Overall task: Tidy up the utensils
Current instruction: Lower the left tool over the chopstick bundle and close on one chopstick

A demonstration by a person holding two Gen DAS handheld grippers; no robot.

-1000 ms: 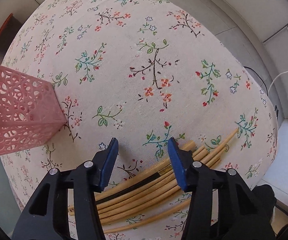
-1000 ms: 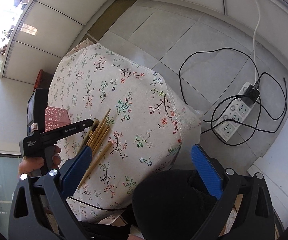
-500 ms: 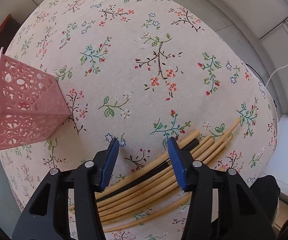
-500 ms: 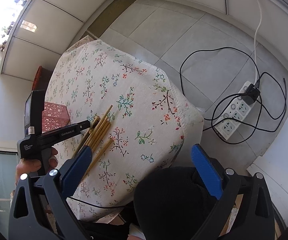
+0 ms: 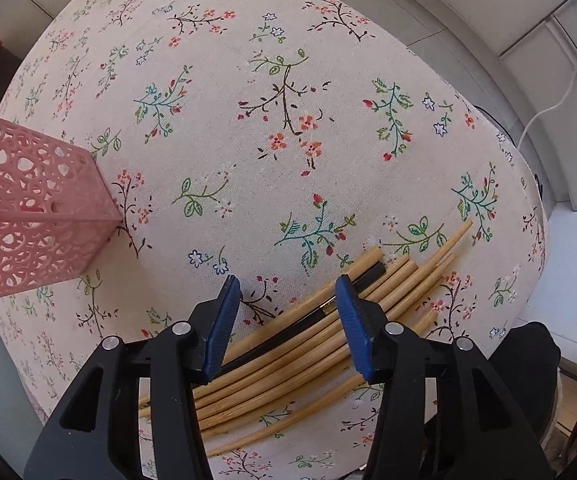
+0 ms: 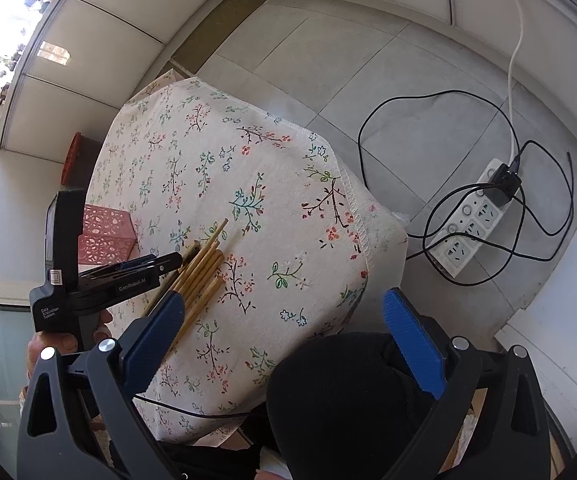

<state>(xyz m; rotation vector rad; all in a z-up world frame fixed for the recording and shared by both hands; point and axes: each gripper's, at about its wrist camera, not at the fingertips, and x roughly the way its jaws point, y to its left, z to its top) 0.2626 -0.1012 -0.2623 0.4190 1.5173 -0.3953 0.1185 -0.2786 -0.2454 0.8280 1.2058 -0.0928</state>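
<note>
Bamboo chopsticks point(image 5: 328, 344), a loose tan bundle with one black stick, lying on the floral-clothed bench point(image 5: 288, 140) well right of the pink lattice plastic holder point(image 5: 28, 216); left gripper point(image 5: 286, 322) fingers apart above them, right gripper point(image 6: 288, 332) fingers wide, idle; pickup pending: lower, clamp.

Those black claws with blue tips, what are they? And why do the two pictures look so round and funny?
They are not a robot. A person holds a hand-held gripper in each hand, like big tongs, and each has a wide-eyed camera on it that bends the picture.

One picture looks down from the left hand-held gripper. Below it lies a pile of chopsticks, most bamboo and one black, on a flowery tablecloth. A pink basket full of holes stands to the side.

The other picture looks from the right hand-held gripper, held off to the side of the table. It shows the same table, with a power strip on the floor.

Both are open and hold nothing.
</note>
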